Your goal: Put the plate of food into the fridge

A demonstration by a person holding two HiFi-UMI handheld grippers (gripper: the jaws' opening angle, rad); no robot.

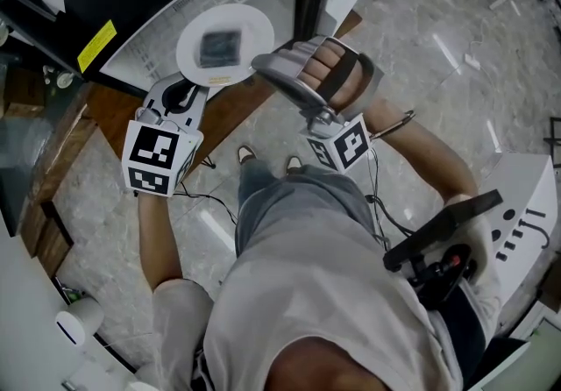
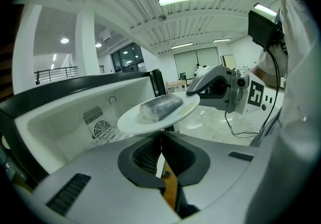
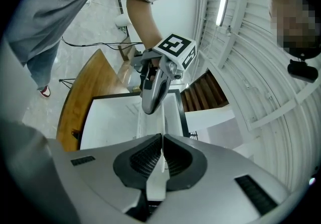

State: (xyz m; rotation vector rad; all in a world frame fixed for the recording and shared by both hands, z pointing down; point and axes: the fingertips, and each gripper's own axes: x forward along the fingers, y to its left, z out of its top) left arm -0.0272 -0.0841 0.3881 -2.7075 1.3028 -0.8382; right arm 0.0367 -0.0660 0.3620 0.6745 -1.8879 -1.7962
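Note:
A white plate [image 1: 226, 40] carries a dark grey wrapped block of food [image 1: 217, 47]. It hangs over the open white inside of the fridge [image 1: 166, 25]. My left gripper [image 1: 195, 82] is shut on the plate's near-left rim, and my right gripper [image 1: 263, 65] is shut on its right rim. In the left gripper view the plate [image 2: 135, 121] tilts slightly above the closed jaws, the food [image 2: 161, 107] on top, the right gripper [image 2: 213, 86] at its far edge. In the right gripper view the plate [image 3: 157, 183] shows edge-on between shut jaws, and the left gripper [image 3: 153, 90] is opposite.
The fridge has a black rim with a yellow label [image 1: 96, 46] and a fan vent [image 2: 99, 126] on its inner wall. A wooden counter [image 1: 118, 113] lies beside it. Cables [image 1: 206, 198] trail over the marble floor by the person's shoes. A white device [image 1: 517, 227] stands at right.

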